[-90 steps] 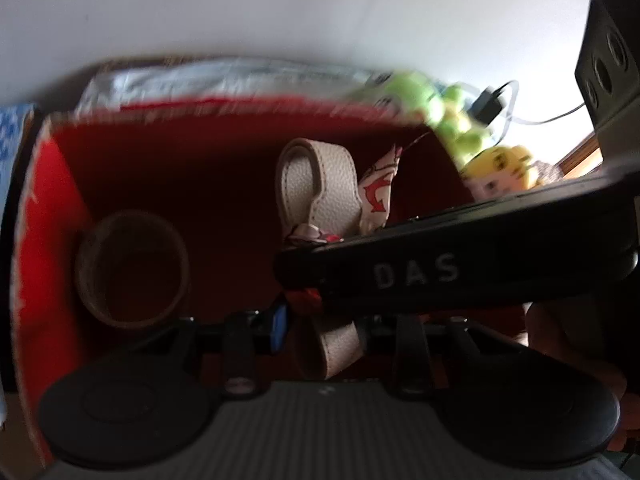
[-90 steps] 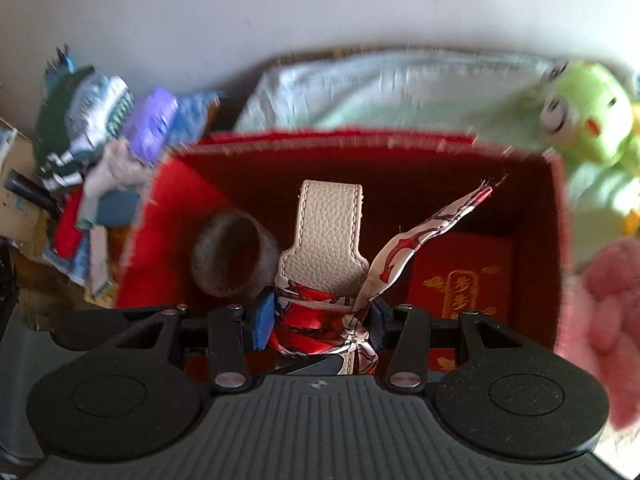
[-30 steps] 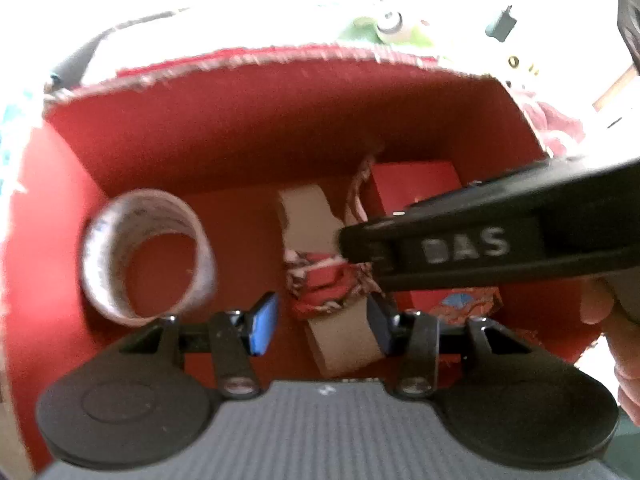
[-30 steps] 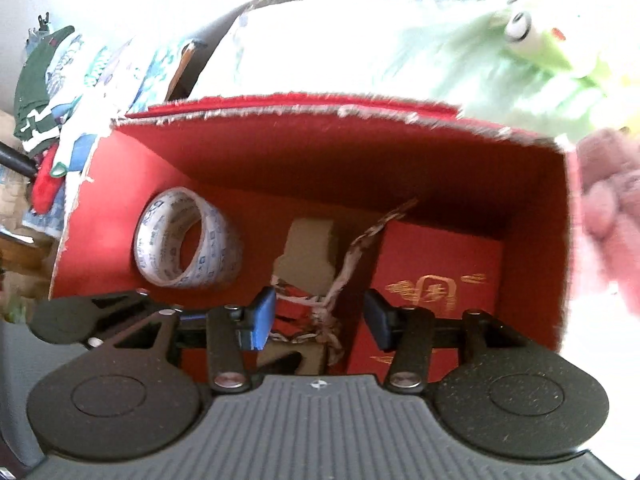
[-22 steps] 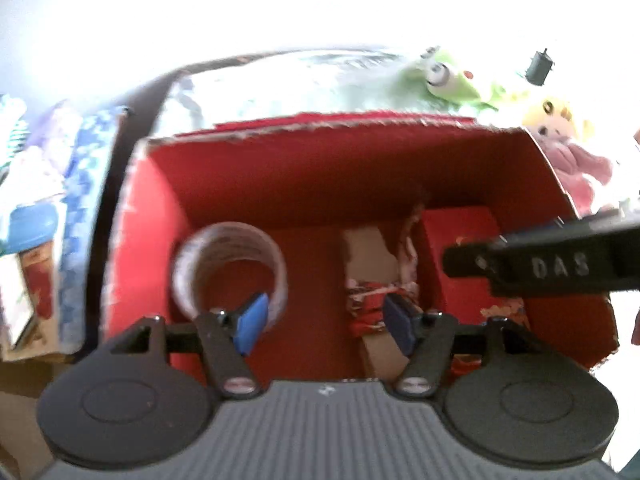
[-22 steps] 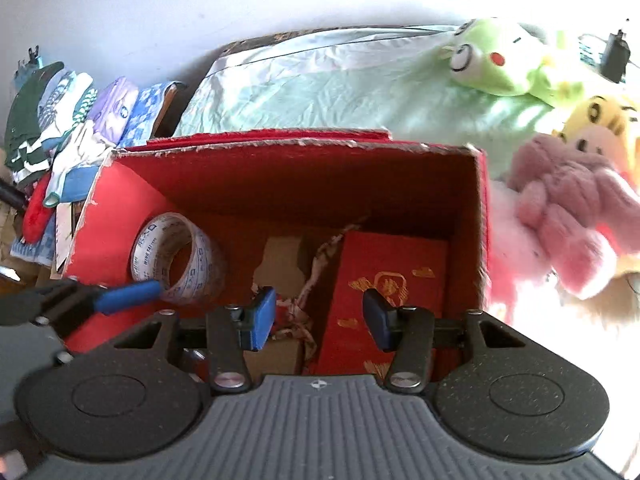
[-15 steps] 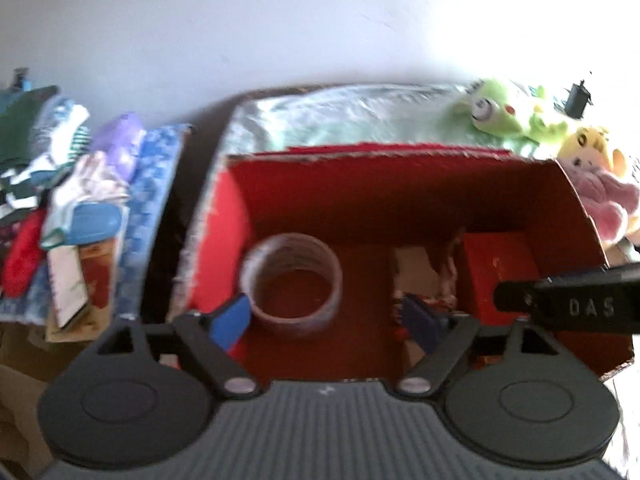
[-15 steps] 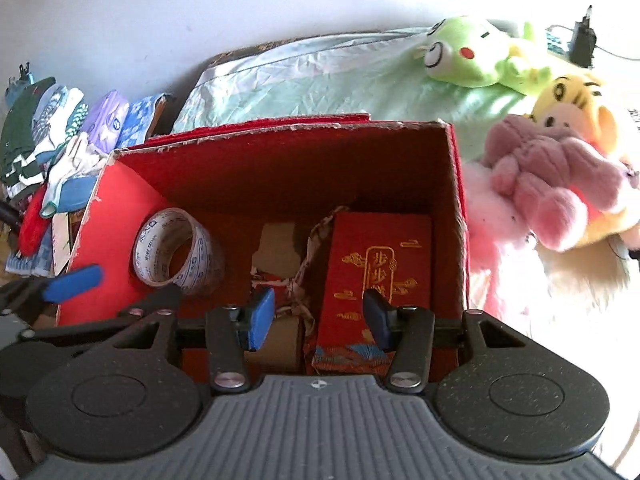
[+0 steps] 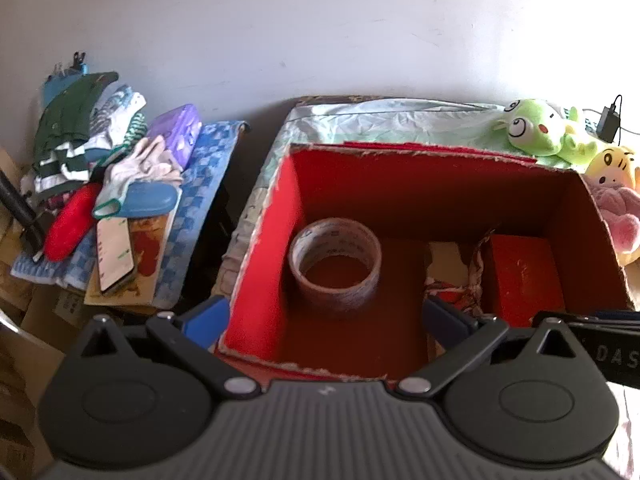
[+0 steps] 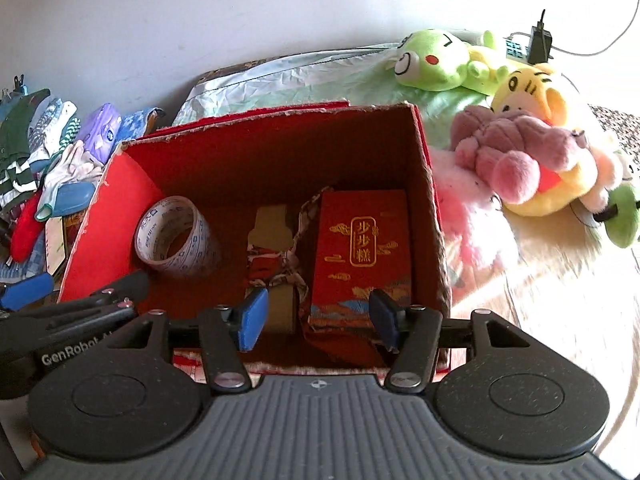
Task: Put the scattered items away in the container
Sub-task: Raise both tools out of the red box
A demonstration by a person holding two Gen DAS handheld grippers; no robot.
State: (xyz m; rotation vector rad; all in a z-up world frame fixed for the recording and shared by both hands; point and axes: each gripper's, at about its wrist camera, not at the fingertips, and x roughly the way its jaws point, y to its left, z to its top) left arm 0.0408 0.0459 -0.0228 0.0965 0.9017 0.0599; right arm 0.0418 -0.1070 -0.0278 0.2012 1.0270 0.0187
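Both grippers hang empty above the red box [image 10: 424, 184]: the left gripper [image 9: 324, 316] has its jaws opening to full width, the right gripper [image 10: 316, 316] has them opening about halfway. The tape [image 10: 176, 236] lies at the box's left, the strap [image 10: 276, 256] in the middle and the red packet [image 10: 362, 256] at the right. Reaching right for the plush toys [image 10: 520, 160], a finger could catch the near wall, or snag the strap's ribbon and drag it back out.

Both wrist views angled down, sharing red box [image 9: 280, 216]

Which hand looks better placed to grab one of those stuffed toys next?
Probably the right. The right gripper, empty with jaws opening, has the pink toy just past the red box. The left gripper, also empty and opening, sits toward the box's far side by the tape roll.
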